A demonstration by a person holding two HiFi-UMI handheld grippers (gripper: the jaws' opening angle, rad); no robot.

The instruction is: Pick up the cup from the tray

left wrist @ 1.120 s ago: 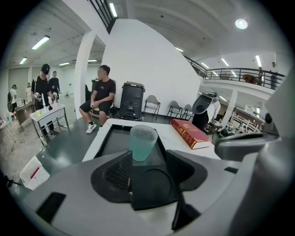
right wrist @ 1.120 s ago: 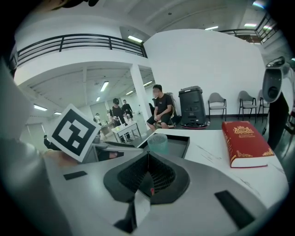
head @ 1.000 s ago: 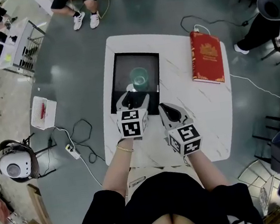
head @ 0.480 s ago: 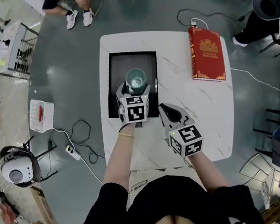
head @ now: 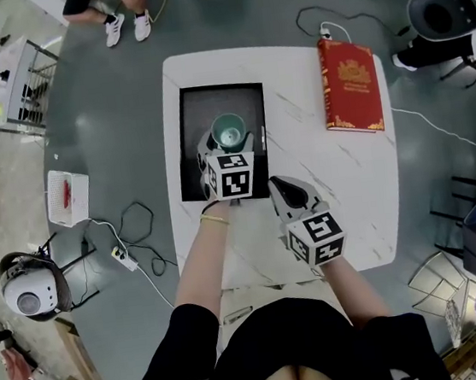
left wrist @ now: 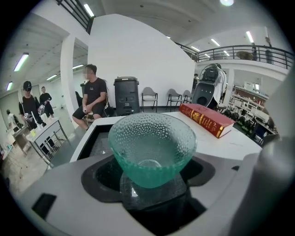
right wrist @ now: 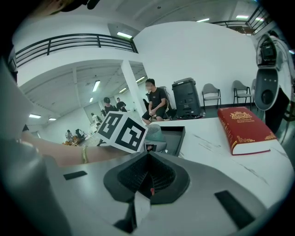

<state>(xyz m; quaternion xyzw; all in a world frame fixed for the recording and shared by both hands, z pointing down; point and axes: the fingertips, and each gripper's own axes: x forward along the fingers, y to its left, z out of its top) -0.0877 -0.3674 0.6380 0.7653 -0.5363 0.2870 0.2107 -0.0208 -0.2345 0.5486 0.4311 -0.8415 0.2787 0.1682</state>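
Note:
A green dimpled glass cup [head: 230, 129] stands upright in the black tray [head: 197, 112] at the left of the white table [head: 331, 173]. My left gripper [head: 231, 146] reaches over the tray's near part. The cup [left wrist: 152, 147] sits between its wide jaws, which are closing; I see no pad pressing on the glass. My right gripper [head: 283, 187] rests over the bare table to the right of the tray, jaws together and holding nothing. In the right gripper view the cup [right wrist: 155, 131] peeks out behind the left gripper's marker cube.
A red book [head: 350, 85] lies at the table's far right corner. On the floor to the left are cables and a power strip [head: 124, 257], and a white basket [head: 68, 195]. People sit and stand beyond the table.
My left gripper has moved forward over the tray until its jaws came round the cup. The right gripper has stayed in place.

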